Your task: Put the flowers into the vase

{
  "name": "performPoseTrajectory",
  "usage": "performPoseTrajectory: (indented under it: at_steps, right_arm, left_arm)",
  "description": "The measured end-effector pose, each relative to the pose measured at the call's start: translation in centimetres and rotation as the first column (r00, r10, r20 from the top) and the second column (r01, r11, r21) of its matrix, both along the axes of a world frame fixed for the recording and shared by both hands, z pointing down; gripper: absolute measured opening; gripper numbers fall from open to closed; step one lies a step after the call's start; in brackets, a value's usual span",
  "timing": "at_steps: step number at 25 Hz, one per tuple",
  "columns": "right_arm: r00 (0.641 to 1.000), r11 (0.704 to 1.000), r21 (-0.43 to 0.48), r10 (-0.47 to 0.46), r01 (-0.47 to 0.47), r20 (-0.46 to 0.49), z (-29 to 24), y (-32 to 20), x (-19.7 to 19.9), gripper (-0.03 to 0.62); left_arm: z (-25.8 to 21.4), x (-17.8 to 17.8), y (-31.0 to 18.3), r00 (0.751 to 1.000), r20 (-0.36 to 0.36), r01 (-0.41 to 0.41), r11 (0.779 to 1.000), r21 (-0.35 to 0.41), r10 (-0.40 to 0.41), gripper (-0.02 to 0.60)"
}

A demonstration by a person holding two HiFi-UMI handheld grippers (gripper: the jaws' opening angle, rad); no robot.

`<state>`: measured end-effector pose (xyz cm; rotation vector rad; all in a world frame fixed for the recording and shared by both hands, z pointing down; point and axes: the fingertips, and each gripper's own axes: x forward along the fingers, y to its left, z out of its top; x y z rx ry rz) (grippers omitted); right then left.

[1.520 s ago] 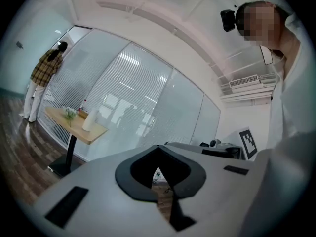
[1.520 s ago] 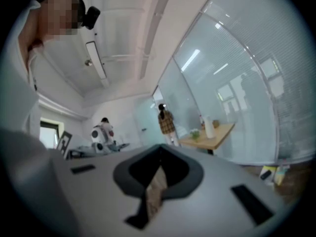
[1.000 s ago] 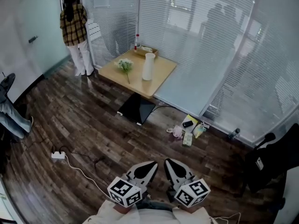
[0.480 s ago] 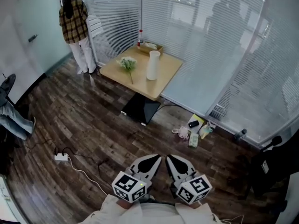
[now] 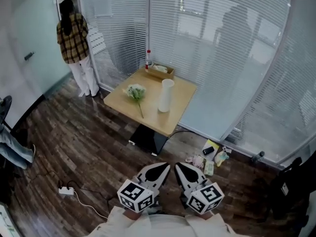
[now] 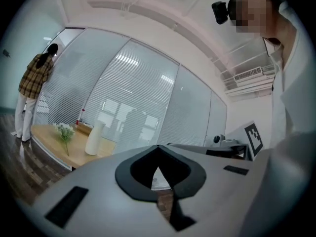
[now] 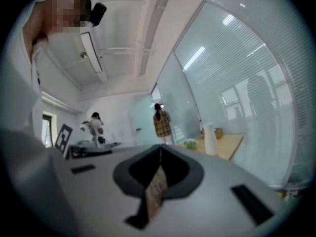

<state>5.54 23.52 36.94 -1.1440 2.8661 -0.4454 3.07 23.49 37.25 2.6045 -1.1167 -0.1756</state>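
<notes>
A person (image 5: 73,36) in a plaid shirt stands at far left by the blinds, well apart from the work; a power strip (image 5: 65,190) with its cable lies on the floor at lower left; on the tabletop (image 5: 181,100) the flowers (image 5: 136,92) lie flat, blossoms away and stem toward the camera; the white vase (image 5: 166,95) stands upright near them on their right, not touching; the left gripper (image 5: 159,170) and right gripper (image 5: 183,170) sit side by side low in the head view, both with jaws closed on nothing, well short of the tabletop. The step in hand looks to be the approach; to do it well, I judge, walk in clear of the cable; open the left jaws before reaching; take the stem low rather than the blossoms; keep the right gripper ready to steady the vase, which looks tall and easy to tip.
</notes>
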Motion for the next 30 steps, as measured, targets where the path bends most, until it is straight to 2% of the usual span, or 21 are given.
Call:
performPoseTrajectory:
  at_steps: [2,6,10,13,16,19,23,30]
  right_arm:
    - [1.0,1.0,0.001,0.013,-0.013,-0.004,0.0,-1.9,-0.9,0.013]
    - [0.997,0.996,0.02,0.081,-0.081,-0.007,0.1,-4.9,-1.1,0.012]
    - [0.994,0.994,-0.035,0.106,-0.106,-0.009,1.7,-6.6,-0.7,0.012]
    - [0.994,0.993,-0.041,0.107,-0.107,-0.006,1.8,-9.0,-0.7,0.012]
    - [0.996,0.995,-0.046,0.091,-0.091,-0.001,2.2,-11.4,-1.3,0.012]
    - [0.999,0.998,-0.027,0.048,-0.048,0.005,2.0,-14.6,-2.4,0.012]
    - [1.0,1.0,0.005,-0.01,0.01,0.006,1.0,-19.0,-3.5,0.012]
    - [0.998,0.996,0.061,-0.06,0.06,0.005,-0.7,-27.7,-3.1,0.013]
  left_arm:
    - [0.0,-0.8,-2.0,1.0,-0.013,-0.014,1.0,-0.013,0.014,0.009]
    - [-0.6,-1.5,-5.3,0.998,-0.038,-0.04,0.999,0.007,0.04,0.009]
    - [1.0,-1.8,-6.8,0.997,-0.064,-0.039,0.999,-0.036,0.037,0.008]
    - [1.9,-2.3,-8.8,0.997,-0.074,-0.028,0.998,-0.065,0.023,0.009]
    - [2.3,-2.8,-11.1,0.998,-0.057,-0.01,0.998,-0.067,0.006,0.008]
    - [2.5,-3.9,-14.1,0.998,-0.031,0.045,0.997,-0.06,-0.047,0.008]
    - [2.5,-4.8,-18.4,0.995,-0.028,0.091,0.994,-0.067,-0.093,0.009]
    - [1.3,-4.9,-27.2,0.988,-0.038,0.151,0.987,-0.051,-0.153,0.008]
